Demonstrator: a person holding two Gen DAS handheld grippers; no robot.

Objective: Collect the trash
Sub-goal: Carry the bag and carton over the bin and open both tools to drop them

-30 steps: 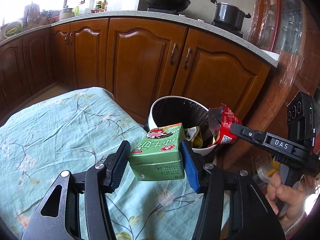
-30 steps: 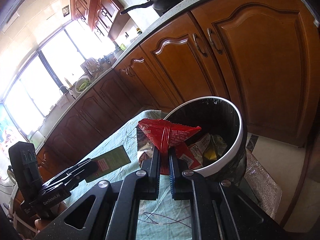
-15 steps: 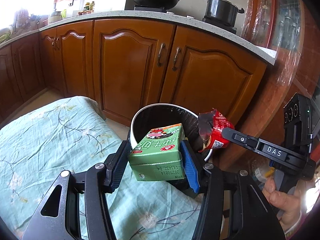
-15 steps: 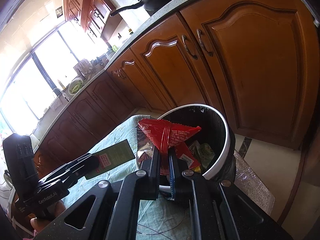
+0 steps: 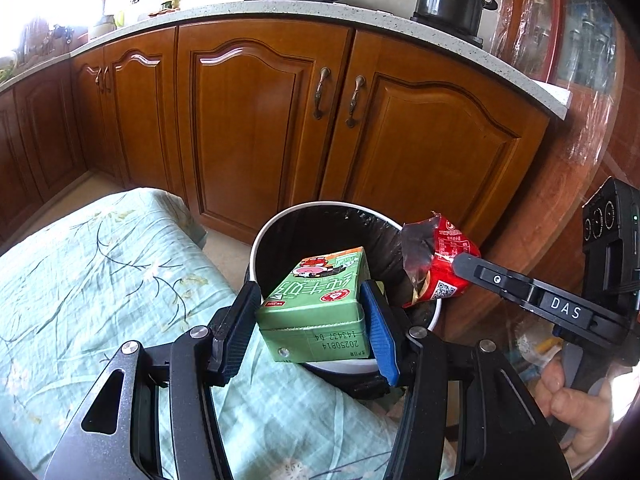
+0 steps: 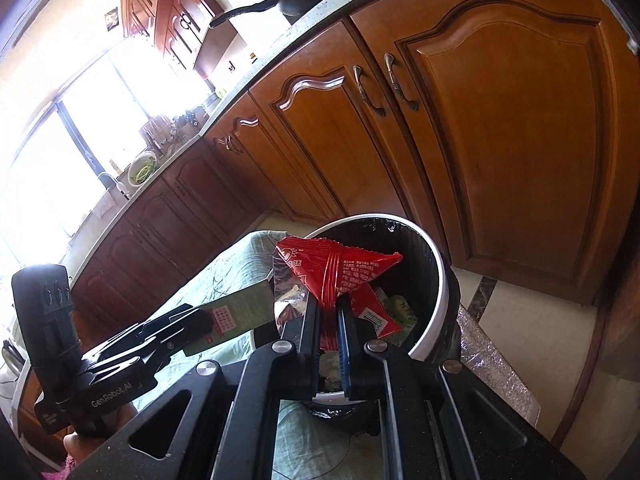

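The wooden cabinets (image 5: 256, 120) fill the upper half of your left view, glossy brown doors with arched panels under a speckled pale counter (image 5: 360, 12). Against a second ago, they and the bin have grown and shifted toward the centre of the frame, while the cloth has slid to the lower left. In that second you have carried both loads from over the table to over the bin, so the drop looks close.

The flowered cloth (image 5: 80, 280), soft pale green and slightly creased, covers the table at lower left. The bin (image 5: 256, 248) sits at lower centre, round, with a smooth white rim and a crinkled black liner; scraps already lie inside it in your right view.

Your left gripper (image 5: 310, 312) is clamped on the green carton (image 5: 316, 300), a stiff, sharp-edged cardboard box held by its two sides, now above the near rim of the bin. Your right gripper (image 6: 329, 316) has its jaws nearly together, pinching the red wrapper (image 6: 340, 272), thin crinkly foil that fans out above the fingers, hanging over the bin's mouth at centre frame.

Judging by this, opening both grippers should let each piece fall in; the carton sits close to the near rim, so a little more reach would be safer.
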